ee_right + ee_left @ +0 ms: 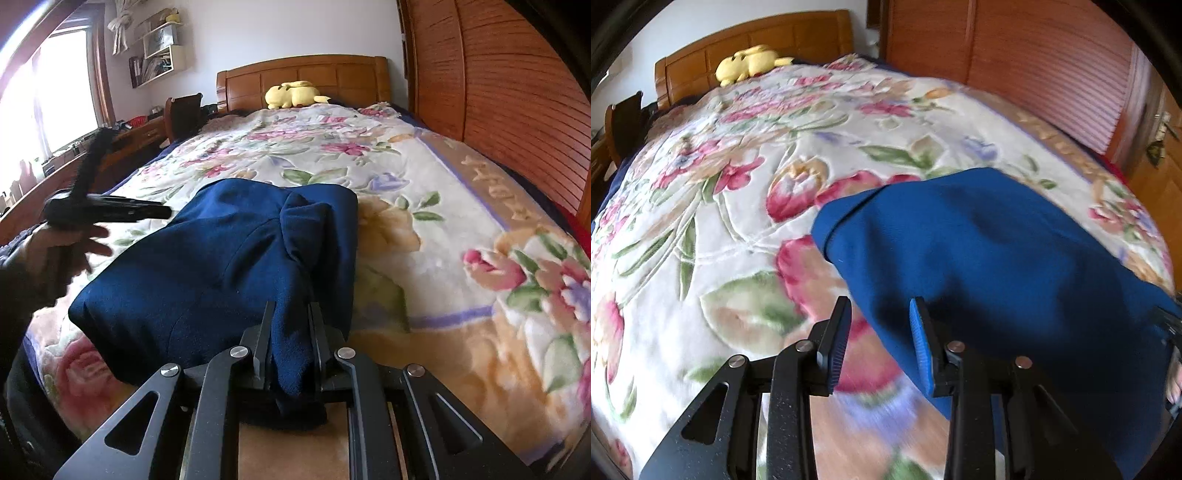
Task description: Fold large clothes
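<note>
A dark blue garment (pixel 207 269) lies partly folded on the floral blanket (pixel 332 162) near the foot of the bed. My right gripper (pixel 290 332) is shut on a bunched fold of the garment at its near edge. In the left wrist view the garment (pixel 979 258) fills the right side. My left gripper (pixel 881 325) is open and empty, hovering over the garment's left edge, with nothing between its jaws. The left gripper also shows in the right wrist view (pixel 107 208), held in a hand above the bed's left side.
A yellow plush toy (pixel 293 94) lies by the wooden headboard (pixel 303 72). A slatted wooden wardrobe (pixel 498 92) runs along the bed's right side. A desk (pixel 74 162) and chair (pixel 183 114) stand to the left under a bright window.
</note>
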